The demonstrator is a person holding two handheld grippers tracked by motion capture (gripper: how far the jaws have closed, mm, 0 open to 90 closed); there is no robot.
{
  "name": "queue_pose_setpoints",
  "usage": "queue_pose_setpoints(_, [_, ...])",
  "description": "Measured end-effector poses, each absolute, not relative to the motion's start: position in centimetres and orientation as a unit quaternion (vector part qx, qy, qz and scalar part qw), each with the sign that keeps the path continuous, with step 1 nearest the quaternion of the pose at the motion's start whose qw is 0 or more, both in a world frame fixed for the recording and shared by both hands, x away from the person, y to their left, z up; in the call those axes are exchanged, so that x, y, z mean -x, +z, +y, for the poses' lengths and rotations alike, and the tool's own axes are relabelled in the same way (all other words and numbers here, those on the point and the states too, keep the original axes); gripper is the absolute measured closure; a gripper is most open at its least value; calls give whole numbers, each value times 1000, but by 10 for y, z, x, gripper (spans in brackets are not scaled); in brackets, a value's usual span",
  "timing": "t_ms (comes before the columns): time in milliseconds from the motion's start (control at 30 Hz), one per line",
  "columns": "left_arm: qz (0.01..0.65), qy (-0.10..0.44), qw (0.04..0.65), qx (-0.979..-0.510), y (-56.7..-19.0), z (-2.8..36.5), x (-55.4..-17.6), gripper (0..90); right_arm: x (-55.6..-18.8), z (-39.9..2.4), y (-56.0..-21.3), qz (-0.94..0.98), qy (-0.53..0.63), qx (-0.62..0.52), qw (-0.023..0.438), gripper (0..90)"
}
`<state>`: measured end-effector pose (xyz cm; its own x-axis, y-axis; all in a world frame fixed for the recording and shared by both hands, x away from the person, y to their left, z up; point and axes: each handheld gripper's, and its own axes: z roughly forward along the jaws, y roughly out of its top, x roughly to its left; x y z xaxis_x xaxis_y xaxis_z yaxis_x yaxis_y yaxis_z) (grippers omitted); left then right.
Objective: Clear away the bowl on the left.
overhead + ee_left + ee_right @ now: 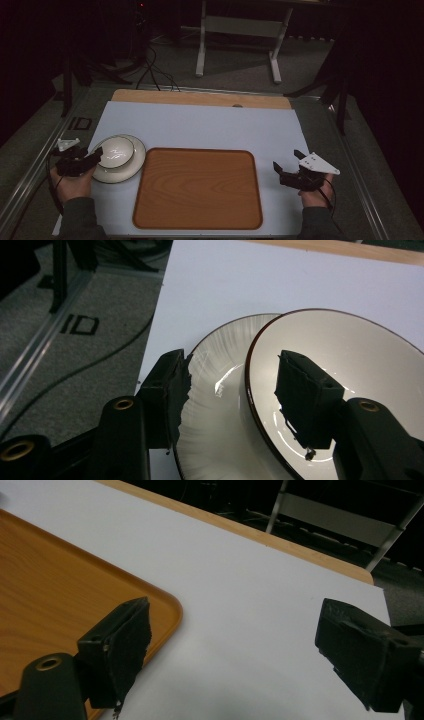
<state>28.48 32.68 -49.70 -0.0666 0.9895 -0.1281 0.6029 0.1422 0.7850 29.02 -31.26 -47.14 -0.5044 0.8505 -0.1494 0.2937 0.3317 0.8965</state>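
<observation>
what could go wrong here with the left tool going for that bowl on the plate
1. The left tool straddles the rim of the bowl, one jaw inside and one outside over the plate. The pads do not seem to press yet; a thin, glossy rim could slip once pinched.
2. The bowl sits off-centre on the plate, so lifting or tilting it may drag or rattle the plate.
3. The plate lies near the left edge of the white mat; a nudge could push it off the mat.

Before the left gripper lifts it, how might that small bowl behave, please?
The bowl looks glazed, so probably rigid, slippery and breakable. Gripped by one rim wall between the left gripper jaws, it may tilt, perhaps sliding on the plate.
</observation>
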Motion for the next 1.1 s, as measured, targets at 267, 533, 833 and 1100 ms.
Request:
queue_pose_setpoints(267, [679, 268, 329, -599, -503, 325, -292, 497, -290, -311, -471, 752, 434, -377, 323, 142])
queue_pose_setpoints(533, [688, 257, 323, -597, -506, 326, -297, 534, -288, -312, -470, 749, 436, -377, 327, 142])
queue_pose_setpoints(833, [696, 242, 319, -596, -507, 326, -300, 588, -286, -311, -470, 747, 437, -374, 333, 142])
queue_pose_setpoints(1100, [703, 221, 321, -595, -511, 327, -304, 640, -286, -311, -470, 746, 436, -373, 337, 142])
